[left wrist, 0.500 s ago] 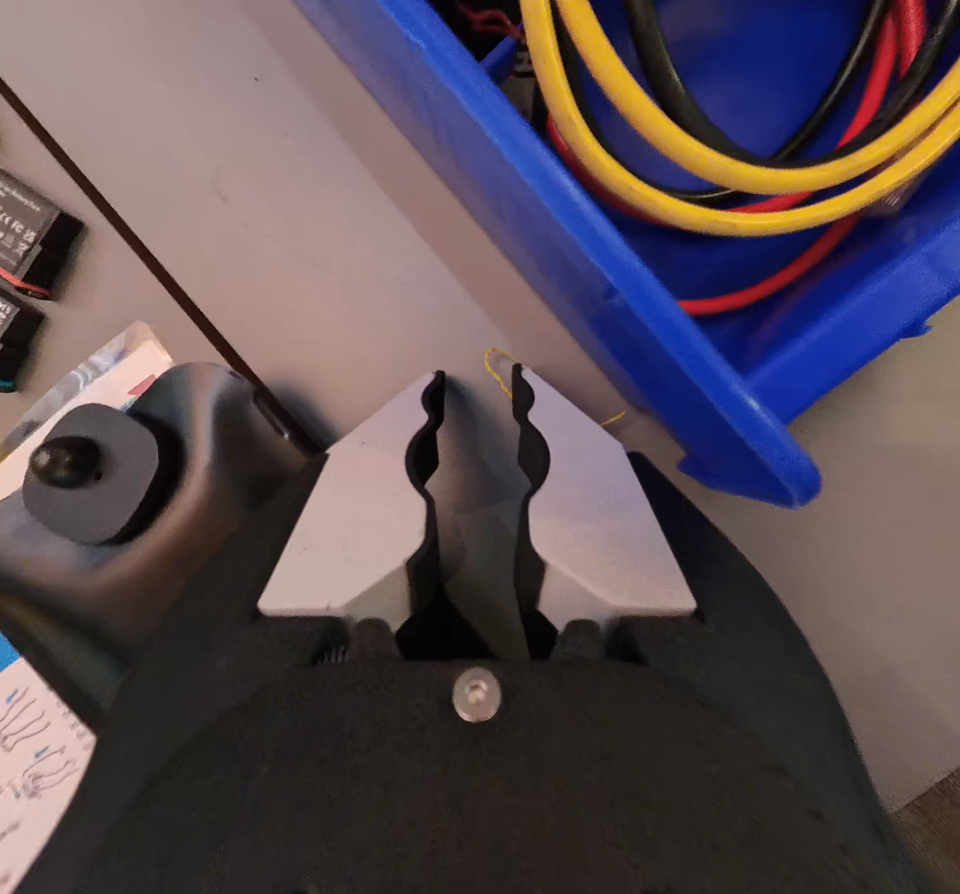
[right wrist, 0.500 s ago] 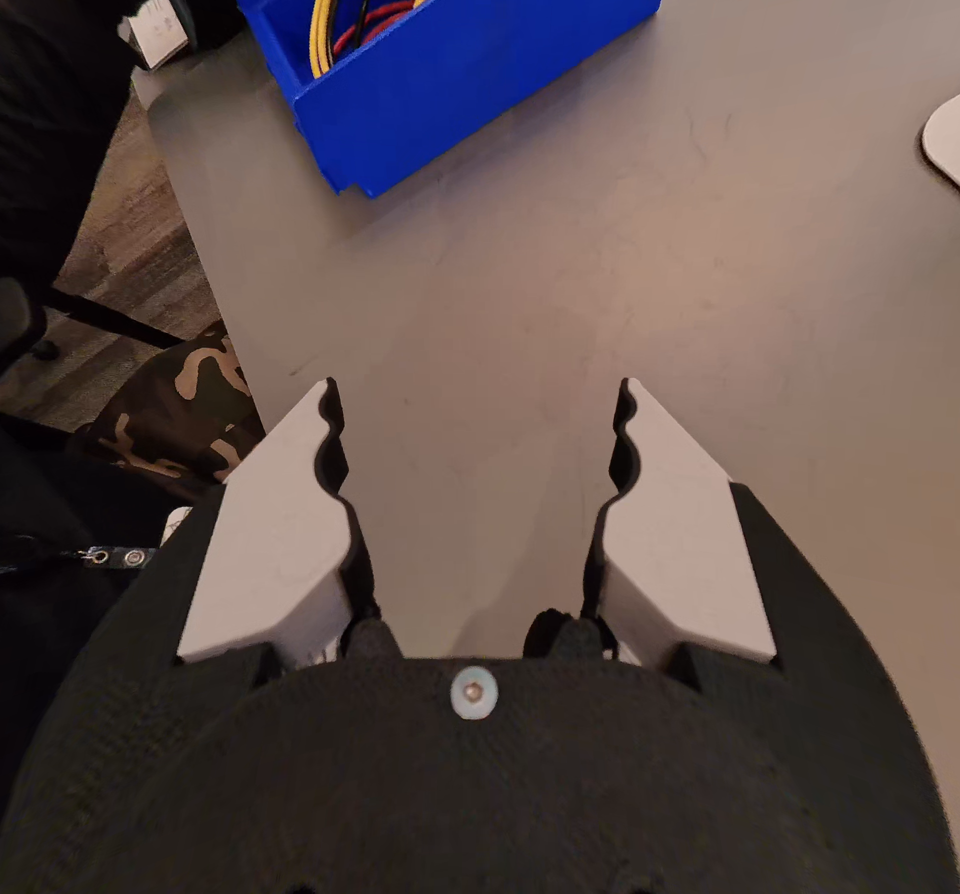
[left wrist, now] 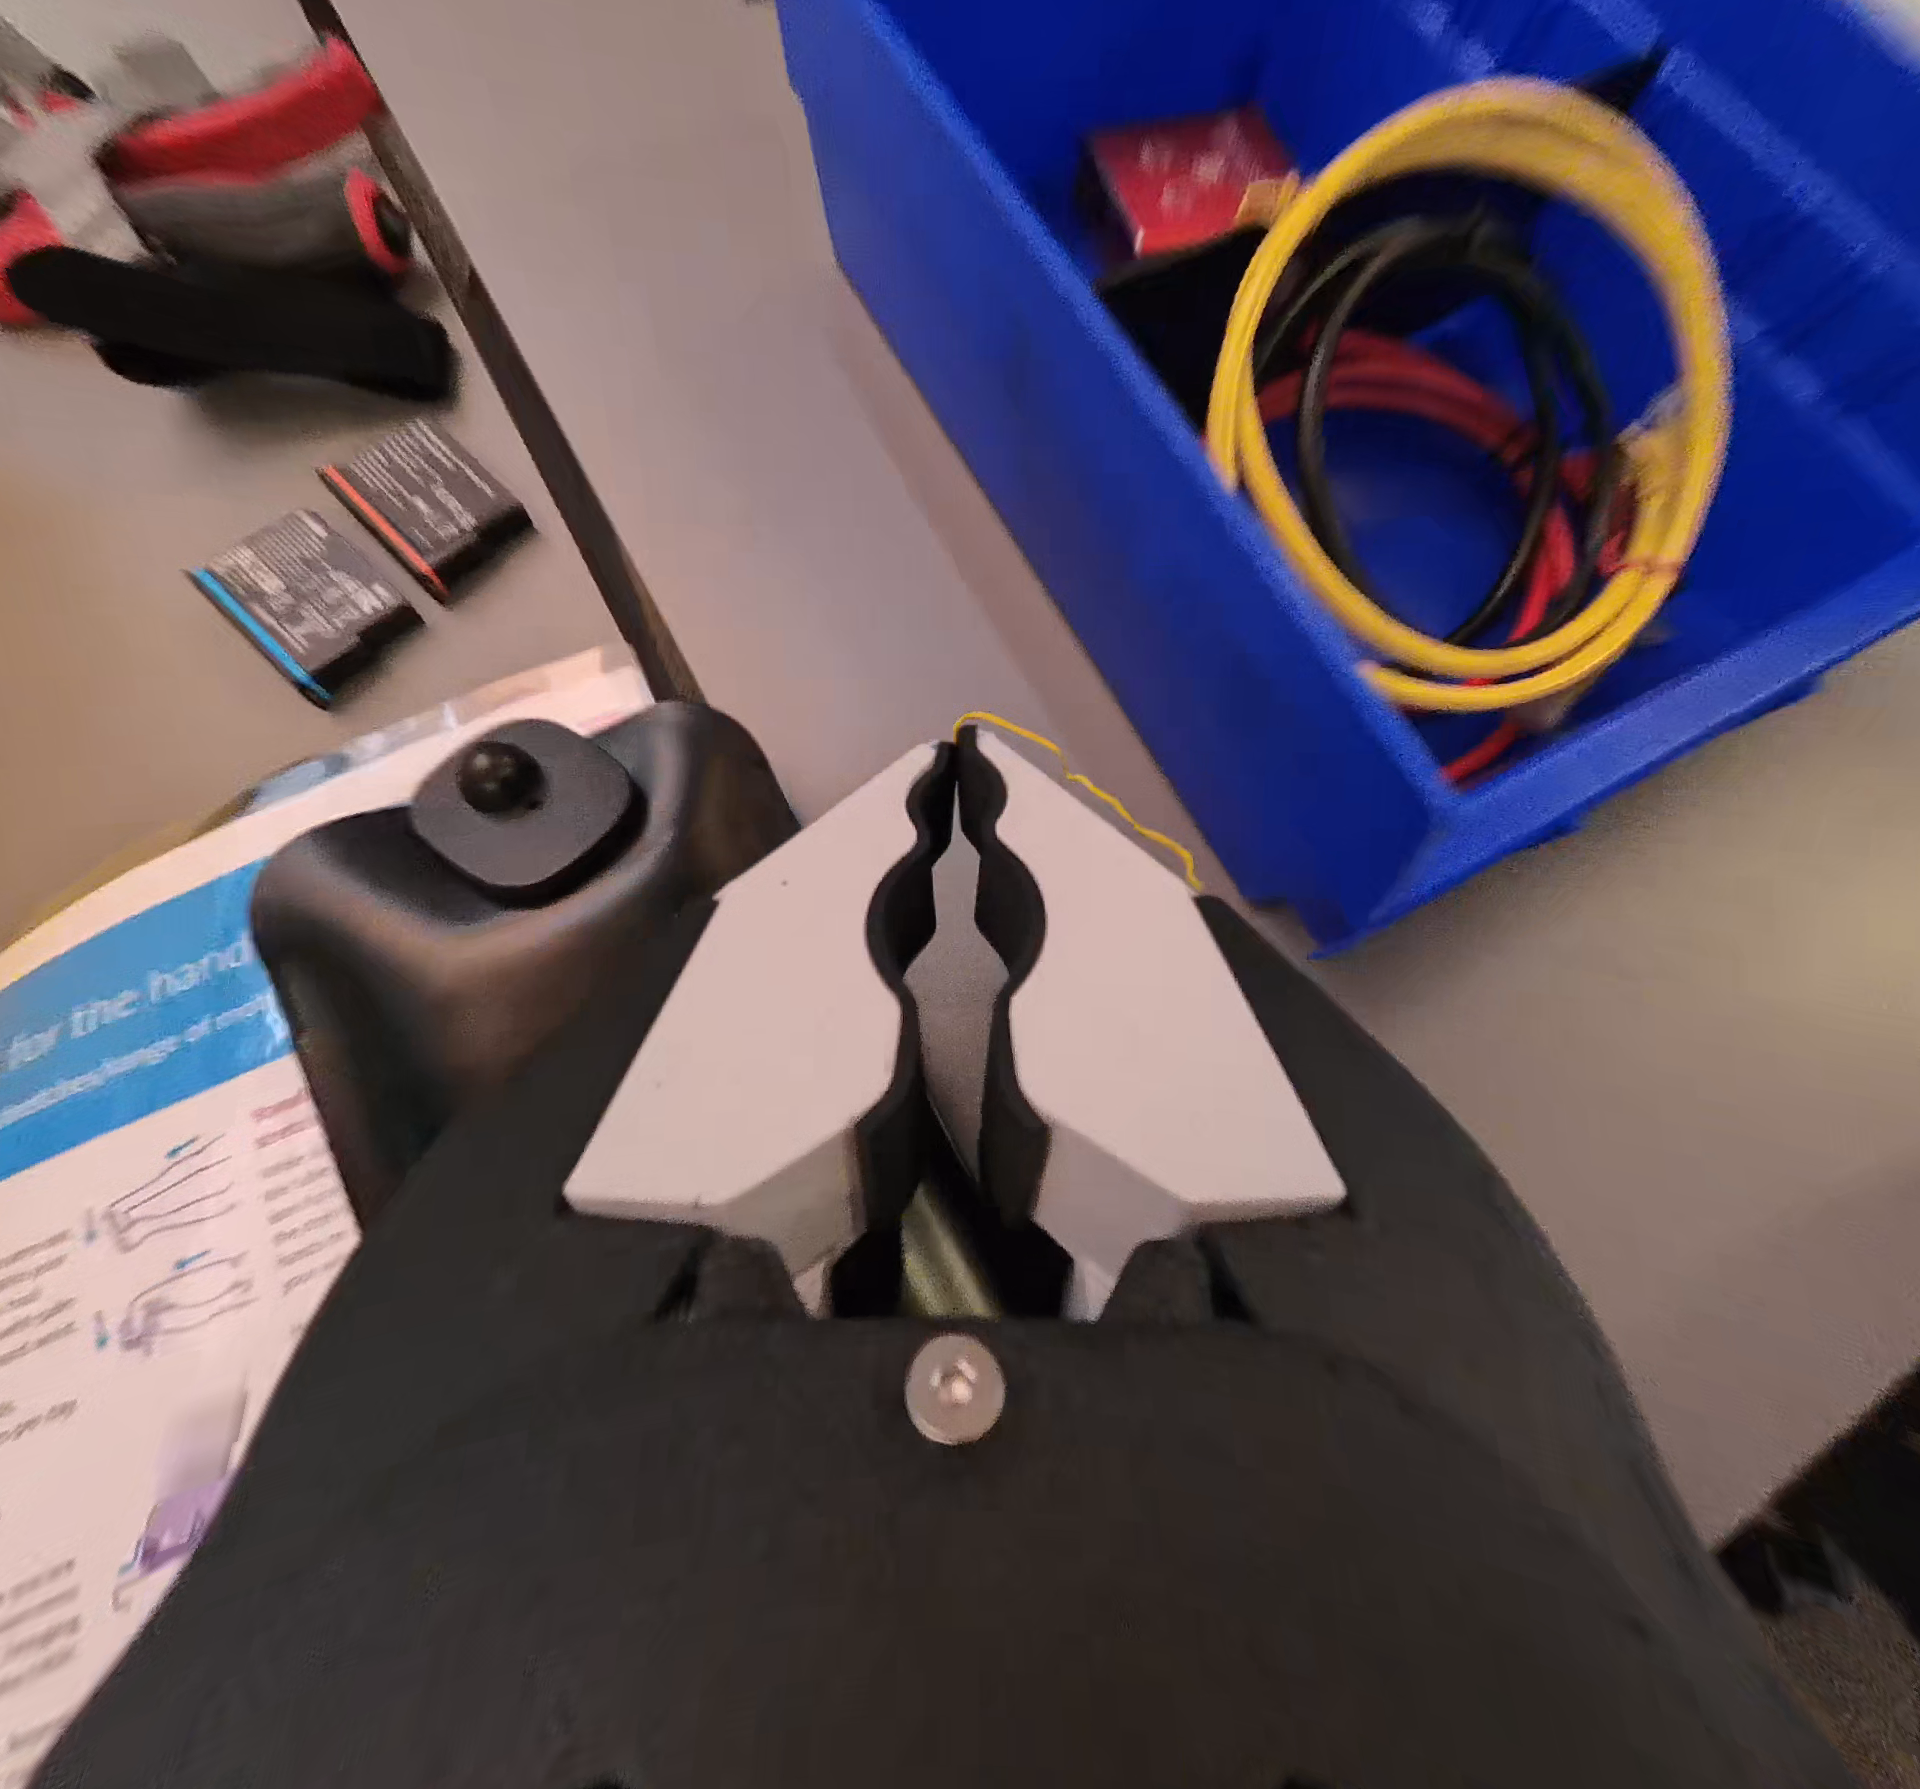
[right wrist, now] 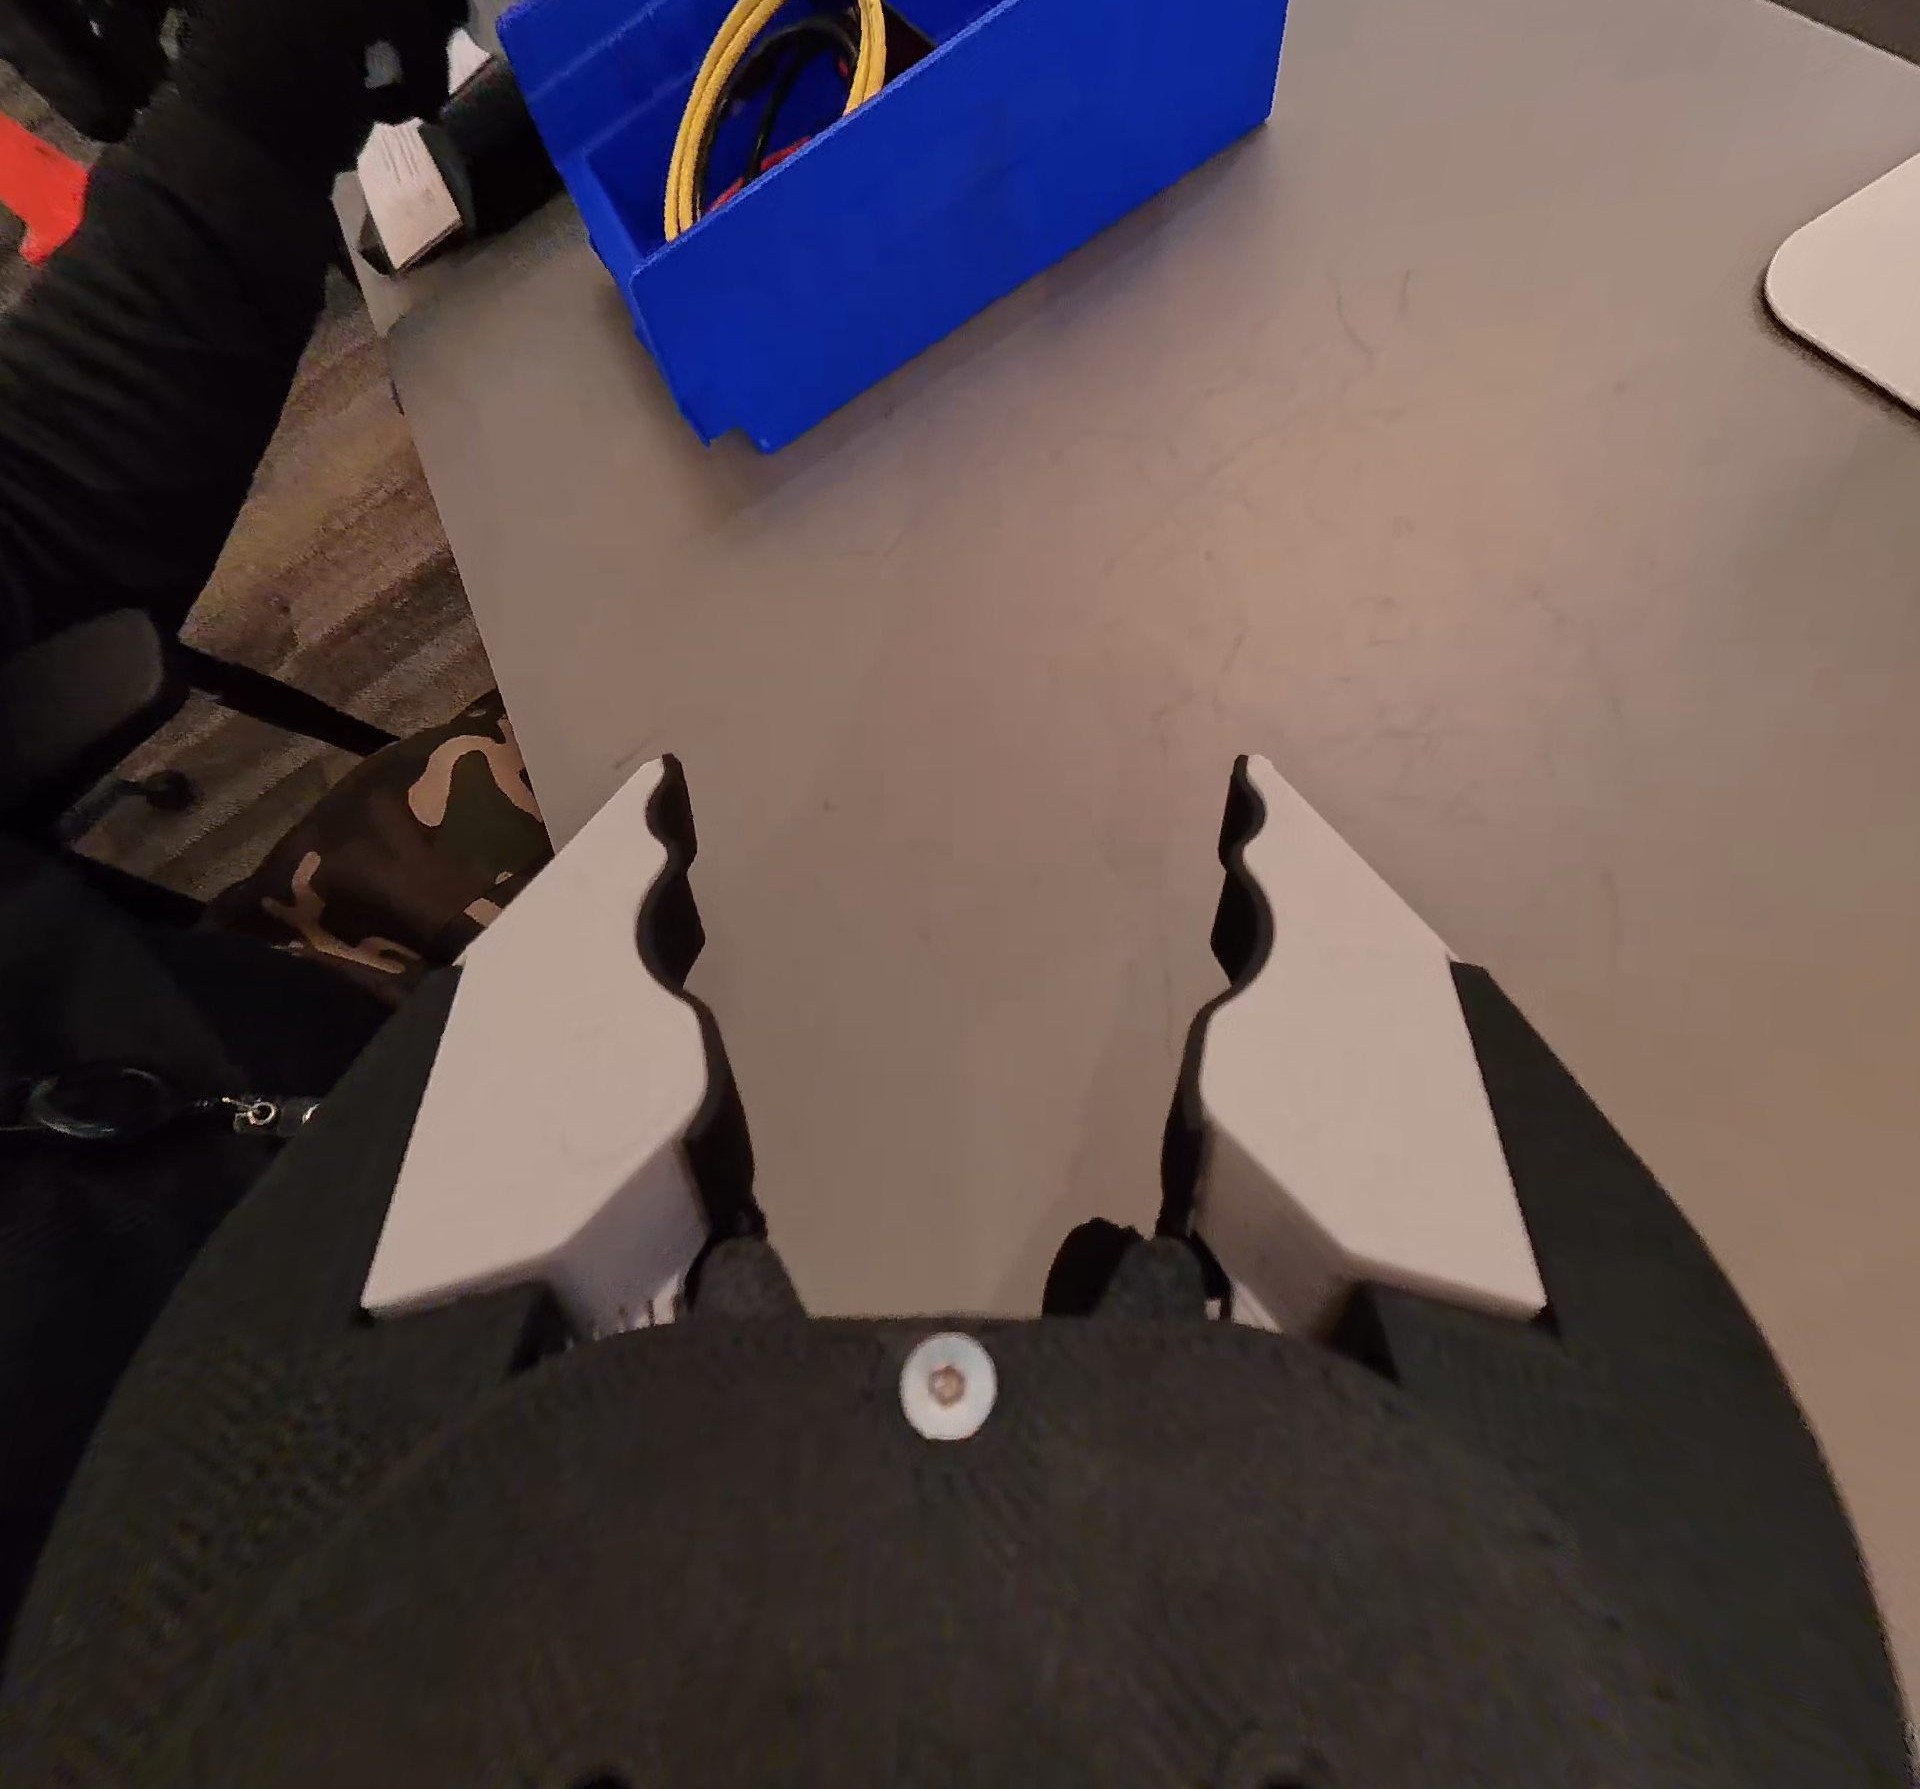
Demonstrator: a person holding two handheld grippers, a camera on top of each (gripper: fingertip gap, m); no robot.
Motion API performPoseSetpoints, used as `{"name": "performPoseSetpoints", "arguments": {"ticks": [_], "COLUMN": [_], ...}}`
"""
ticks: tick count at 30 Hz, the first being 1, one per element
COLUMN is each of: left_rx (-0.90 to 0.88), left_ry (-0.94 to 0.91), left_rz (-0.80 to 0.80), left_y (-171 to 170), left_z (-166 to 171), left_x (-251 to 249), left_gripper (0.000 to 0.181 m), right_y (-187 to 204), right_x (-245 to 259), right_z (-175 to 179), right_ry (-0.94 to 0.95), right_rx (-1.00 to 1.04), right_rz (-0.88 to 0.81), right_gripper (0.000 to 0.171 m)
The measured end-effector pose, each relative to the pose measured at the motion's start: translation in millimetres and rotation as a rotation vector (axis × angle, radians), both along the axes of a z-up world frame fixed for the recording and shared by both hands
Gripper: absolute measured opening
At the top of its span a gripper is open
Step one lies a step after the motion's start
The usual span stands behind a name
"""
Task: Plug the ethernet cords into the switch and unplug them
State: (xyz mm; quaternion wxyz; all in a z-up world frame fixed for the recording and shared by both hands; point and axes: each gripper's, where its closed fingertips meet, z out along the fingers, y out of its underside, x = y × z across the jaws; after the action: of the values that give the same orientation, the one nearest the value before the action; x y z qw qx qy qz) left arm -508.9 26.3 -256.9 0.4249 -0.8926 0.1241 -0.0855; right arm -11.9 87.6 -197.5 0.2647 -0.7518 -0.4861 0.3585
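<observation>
A blue bin [left wrist: 1122,534] on the grey table holds coiled yellow cords [left wrist: 1475,389], black cords [left wrist: 1340,451] and red cords [left wrist: 1455,389], with a red and black box [left wrist: 1184,181] at its far end. My left gripper [left wrist: 956,752] is shut with its tips touching, just left of and nearer than the bin. A thin yellow thread [left wrist: 1091,789] clings to its right finger. My right gripper [right wrist: 956,773] is open and empty over bare table, well short of the bin [right wrist: 935,212]. The yellow cords [right wrist: 769,77] show there too.
Left of the bin lie two flat black batteries [left wrist: 312,596], a red and black tool [left wrist: 239,212], a printed leaflet [left wrist: 125,1220] and a black device with a knob [left wrist: 499,856]. A white pad [right wrist: 1860,285] sits at far right. The table edge [right wrist: 457,596] drops to the floor.
My left gripper has shut and drawn back and up from the bin, so more of the bin's inside shows. The right gripper has stayed open and barely shifted.
</observation>
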Motion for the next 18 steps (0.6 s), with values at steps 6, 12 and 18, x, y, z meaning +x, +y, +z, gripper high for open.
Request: {"name": "performPoseSetpoints", "arguments": {"ticks": [6,12,18], "left_rx": [0.148,0.146,0.061], "left_ry": [0.033,0.068,0.102], "left_rz": [-0.053,-0.241,-0.53], "left_y": [-10.9,19.9,67.7], "left_z": [92.0,129.3,111.0], "left_x": [40.9,165.7,356.3], "left_gripper": [0.0,0.0,0.0], "right_y": [-3.9,-10.0,5.2], "right_x": [5.6,21.0,62.8], "right_z": [-3.7,-12.3,-24.1], "right_ry": [0.041,0.062,0.097], "right_rx": [-0.016,-0.008,-0.023], "right_rz": [0.003,-0.006,-0.131], "right_gripper": [0.1,0.1,0.099]}}
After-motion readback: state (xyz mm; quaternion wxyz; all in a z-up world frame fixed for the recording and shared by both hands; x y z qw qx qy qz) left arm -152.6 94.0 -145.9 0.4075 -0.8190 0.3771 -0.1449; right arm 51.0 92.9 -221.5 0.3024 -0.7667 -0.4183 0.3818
